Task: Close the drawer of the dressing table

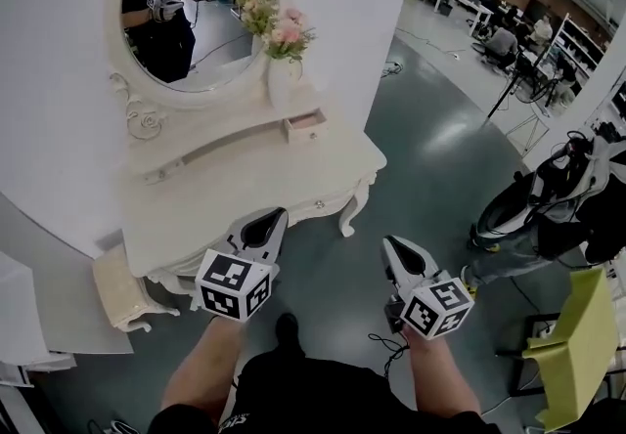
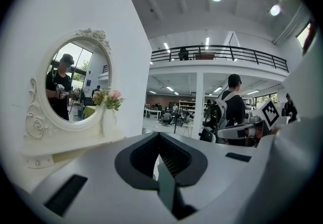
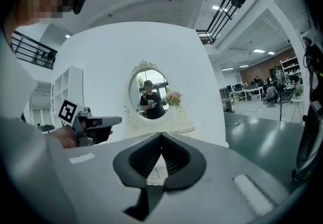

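Note:
The white dressing table (image 1: 245, 197) stands against a white wall, with an oval mirror (image 1: 196, 7) and a vase of pink flowers (image 1: 282, 70) on its upper shelf. A small drawer (image 1: 305, 126) in that shelf sticks out a little. Under the tabletop's front edge is a round knob (image 1: 319, 204). My left gripper (image 1: 266, 222) hangs at the table's front edge, jaws together and empty. My right gripper (image 1: 396, 248) is over the floor to the right of the table, also shut and empty. In the right gripper view, the mirror (image 3: 149, 98) lies ahead, past the closed tips (image 3: 161, 134).
A cream stool (image 1: 122, 290) sits at the table's left front. A yellow-green chair (image 1: 577, 344) and a dark machine (image 1: 548, 197) stand at the right. A cable (image 1: 386, 344) lies on the grey floor by my feet. People and desks fill the far hall.

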